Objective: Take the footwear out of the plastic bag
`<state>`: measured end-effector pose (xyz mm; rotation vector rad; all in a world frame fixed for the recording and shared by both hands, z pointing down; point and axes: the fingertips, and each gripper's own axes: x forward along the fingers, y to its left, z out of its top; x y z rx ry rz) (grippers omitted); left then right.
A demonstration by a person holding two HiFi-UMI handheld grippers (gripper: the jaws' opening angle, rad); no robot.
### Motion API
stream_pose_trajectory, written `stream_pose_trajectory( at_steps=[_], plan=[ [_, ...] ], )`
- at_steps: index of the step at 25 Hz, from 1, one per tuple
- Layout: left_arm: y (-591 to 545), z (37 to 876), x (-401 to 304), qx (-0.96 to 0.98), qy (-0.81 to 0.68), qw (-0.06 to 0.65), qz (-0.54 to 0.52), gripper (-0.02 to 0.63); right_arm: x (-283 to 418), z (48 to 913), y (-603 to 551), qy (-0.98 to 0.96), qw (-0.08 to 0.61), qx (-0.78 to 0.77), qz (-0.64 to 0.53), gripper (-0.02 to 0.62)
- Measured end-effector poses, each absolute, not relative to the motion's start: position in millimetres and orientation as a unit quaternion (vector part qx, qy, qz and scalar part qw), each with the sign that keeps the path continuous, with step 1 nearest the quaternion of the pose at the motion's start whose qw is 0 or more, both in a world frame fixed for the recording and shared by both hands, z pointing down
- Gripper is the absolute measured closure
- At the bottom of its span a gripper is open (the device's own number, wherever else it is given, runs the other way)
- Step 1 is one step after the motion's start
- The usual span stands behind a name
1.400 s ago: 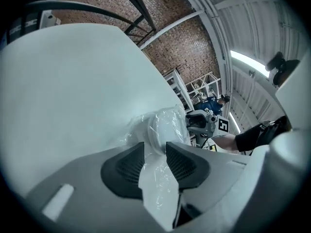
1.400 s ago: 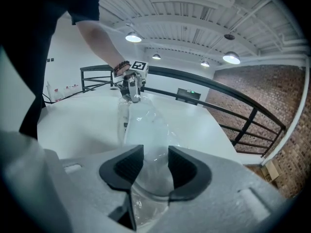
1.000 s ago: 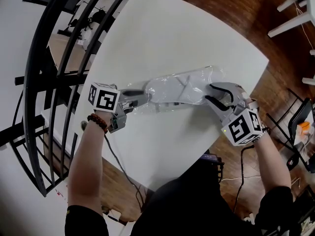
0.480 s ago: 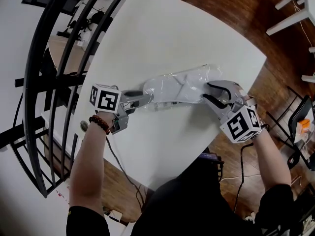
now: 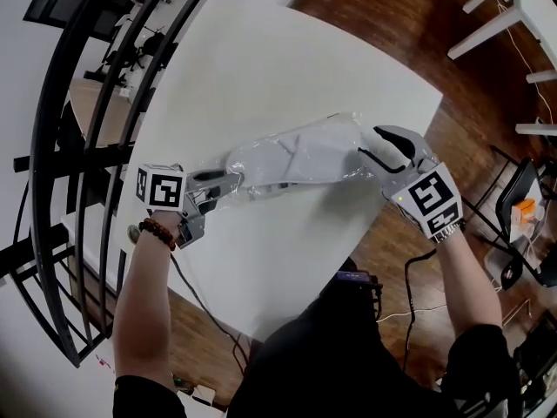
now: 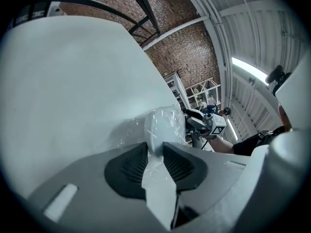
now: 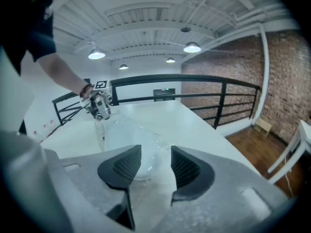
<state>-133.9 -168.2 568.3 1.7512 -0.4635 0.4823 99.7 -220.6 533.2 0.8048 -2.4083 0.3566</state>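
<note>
I see my left gripper point(image 6: 154, 147) closing its jaws on the plastic bag point(image 6: 165, 125); only its own view shows that. The head view shows the bag on the table point(image 5: 261, 59), with the footwear point(image 5: 300, 151) inside. The right gripper point(image 7: 155, 154) view shows jaws opening wide around the bag's other end, not squeezing it.

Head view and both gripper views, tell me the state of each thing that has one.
plastic bag: lying on the table, footwear inside.
footwear: inside the bag, not yet out.
left claw: closing, pinching one end of the bag.
right claw: opening, jaws wide, bag's other end between them, not gripped.
</note>
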Motion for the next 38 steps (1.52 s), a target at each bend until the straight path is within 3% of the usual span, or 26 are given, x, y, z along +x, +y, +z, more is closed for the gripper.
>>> stream_pose_trajectory(
  at_steps=[8, 16, 38],
  plan=[
    [-163, 566, -134, 0.756, -0.217, 0.585, 0.197, 0.495, 108, 561, -217, -0.853, 0.262, 0.295, 0.341, 0.426],
    [-163, 559, -138, 0.762, -0.239, 0.573, 0.185, 0.499, 105, 557, -211, -0.850, 0.256, 0.290, 0.358, 0.595],
    [-142, 543, -189, 0.736, -0.311, 0.588, 0.124, 0.512, 142, 544, -223, -0.821, 0.268, 0.389, 0.319, 0.601]
  ],
)
